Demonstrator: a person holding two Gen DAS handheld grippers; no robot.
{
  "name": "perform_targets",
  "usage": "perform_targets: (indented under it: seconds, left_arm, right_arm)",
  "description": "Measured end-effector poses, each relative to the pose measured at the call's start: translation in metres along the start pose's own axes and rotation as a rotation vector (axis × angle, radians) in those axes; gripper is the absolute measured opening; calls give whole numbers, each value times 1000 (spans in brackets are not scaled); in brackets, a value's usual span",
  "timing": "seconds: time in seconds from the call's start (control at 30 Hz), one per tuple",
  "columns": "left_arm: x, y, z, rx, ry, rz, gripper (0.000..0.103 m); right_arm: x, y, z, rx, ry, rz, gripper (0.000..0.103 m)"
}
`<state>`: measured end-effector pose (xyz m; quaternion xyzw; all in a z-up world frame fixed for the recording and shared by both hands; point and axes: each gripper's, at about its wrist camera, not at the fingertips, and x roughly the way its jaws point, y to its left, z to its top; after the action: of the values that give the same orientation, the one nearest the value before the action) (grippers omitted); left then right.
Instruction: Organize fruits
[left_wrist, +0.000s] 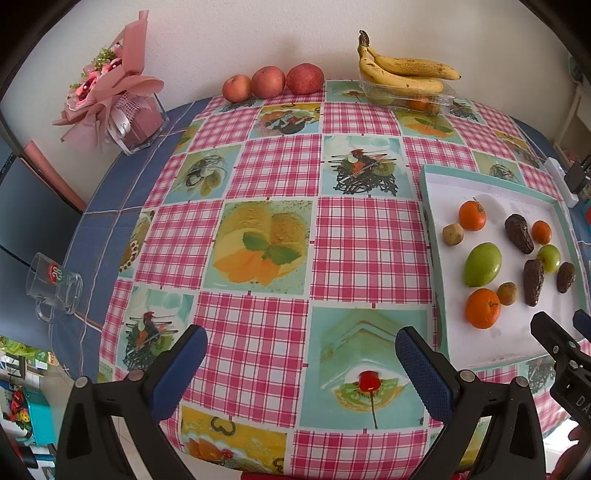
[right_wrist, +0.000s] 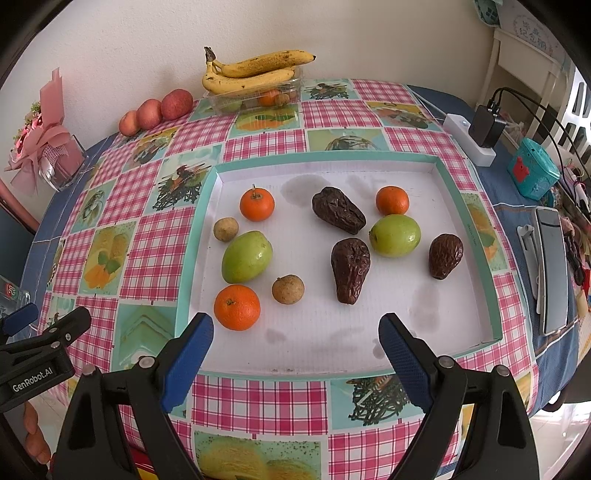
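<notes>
Right gripper (right_wrist: 295, 354): jaws spread wide, holding nothing, poised over the near edge of the white tray (right_wrist: 436, 173). Left gripper (left_wrist: 301, 354): likewise wide and empty, over the checked tablecloth (left_wrist: 258, 236) well to the left of the tray, so the right one was the nearer. Nearest fruit, just ahead and left of the right gripper inside the tray: a tangerine (right_wrist: 236, 306), round, no long axis. Beyond it a longan (right_wrist: 288, 289), a green fruit (right_wrist: 246, 256) and a wrinkled dark fruit (right_wrist: 350, 269) lying lengthwise toward the gripper. Farther in: two more tangerines, two more dark fruits, a second green fruit, another longan, all apart. Behind the tray: bananas (right_wrist: 255, 72) on a clear container, its contents hard to make out. Species of the dark fruits uncertain.
</notes>
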<state>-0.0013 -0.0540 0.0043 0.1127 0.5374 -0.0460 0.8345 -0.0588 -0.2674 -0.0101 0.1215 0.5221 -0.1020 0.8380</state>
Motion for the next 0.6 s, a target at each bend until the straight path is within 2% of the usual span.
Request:
perform_targets:
  seconds: [0.6]
  left_arm:
    - [0,-1,0,4,1,-1,103]
  right_arm:
    - [0,1,0,1,1,-1,91]
